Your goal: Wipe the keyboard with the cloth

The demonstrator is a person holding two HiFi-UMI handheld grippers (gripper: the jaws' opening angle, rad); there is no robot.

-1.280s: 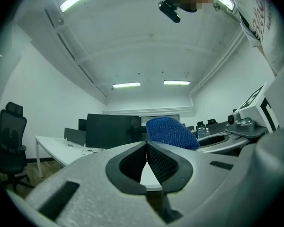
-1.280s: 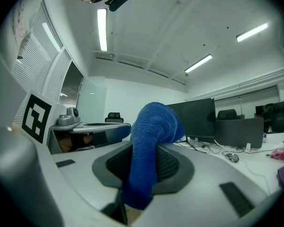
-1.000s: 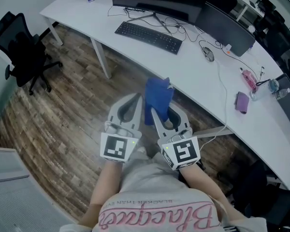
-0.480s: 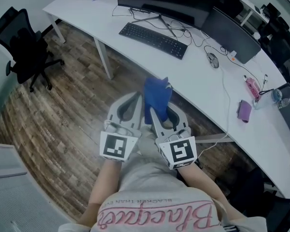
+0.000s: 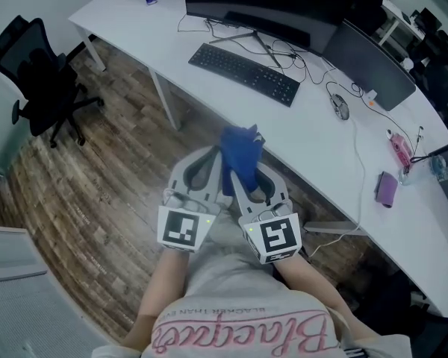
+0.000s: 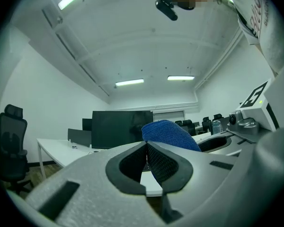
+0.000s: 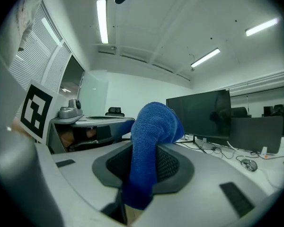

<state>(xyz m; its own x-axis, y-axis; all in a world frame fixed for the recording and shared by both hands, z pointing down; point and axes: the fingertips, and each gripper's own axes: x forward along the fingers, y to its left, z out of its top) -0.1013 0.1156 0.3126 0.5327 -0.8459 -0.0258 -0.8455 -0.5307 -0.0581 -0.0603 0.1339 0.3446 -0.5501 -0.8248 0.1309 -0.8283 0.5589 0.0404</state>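
A black keyboard lies on the white desk in front of a large dark monitor. Both grippers are held side by side over the wooden floor, short of the desk's near edge. My right gripper is shut on a blue cloth, which bunches up above its jaws. My left gripper is shut with nothing between its jaws; the blue cloth shows just beyond it on the right.
A mouse with tangled cables lies right of the keyboard. A second monitor, a purple object and a water bottle stand further right. A black office chair is at the left on the wooden floor.
The view has shifted so the desk and keyboard sit slightly further right and lower. Both grippers stay together, the right still holding the cloth.
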